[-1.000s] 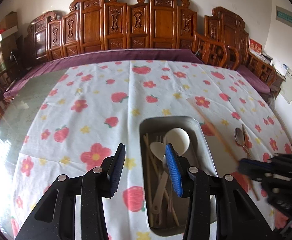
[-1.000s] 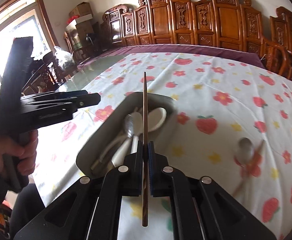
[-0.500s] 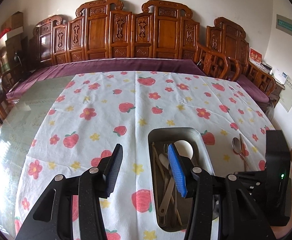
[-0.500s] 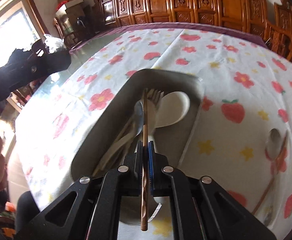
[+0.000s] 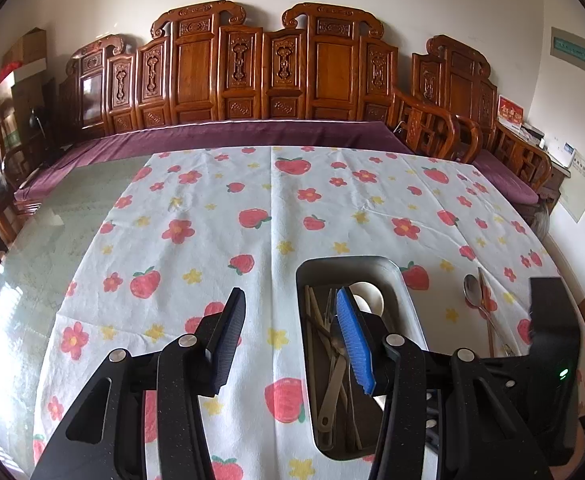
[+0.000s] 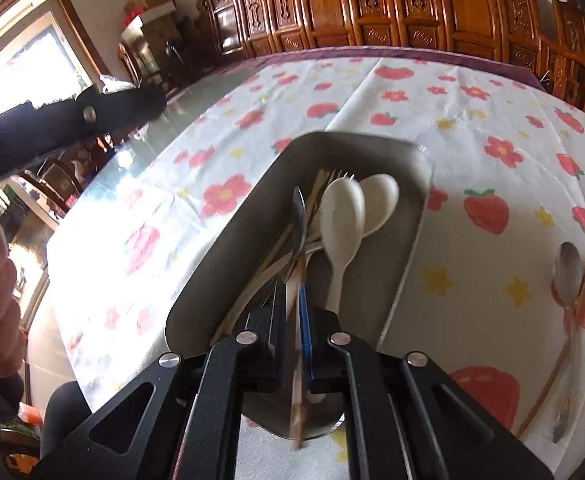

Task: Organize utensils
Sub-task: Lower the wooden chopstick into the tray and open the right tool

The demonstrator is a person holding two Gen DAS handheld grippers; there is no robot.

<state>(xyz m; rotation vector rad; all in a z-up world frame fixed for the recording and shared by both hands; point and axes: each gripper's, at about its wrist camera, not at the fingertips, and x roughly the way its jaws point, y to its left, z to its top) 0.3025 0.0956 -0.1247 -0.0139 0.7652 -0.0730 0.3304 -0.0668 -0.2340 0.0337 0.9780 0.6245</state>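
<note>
The right gripper, low in the centre of its view, has its jaws nearly together with a thin wooden chopstick between them, though whether the pads still press it is hard to tell; the stick looks blurred and runs down past the metal tray. Just beyond lie two white spoons and other utensils in the tray. At the right edge a metal spoon and another chopstick rest on the strawberry tablecloth. The left gripper hangs with its jaws spread and nothing between them, over the cloth left of the tray.
</note>
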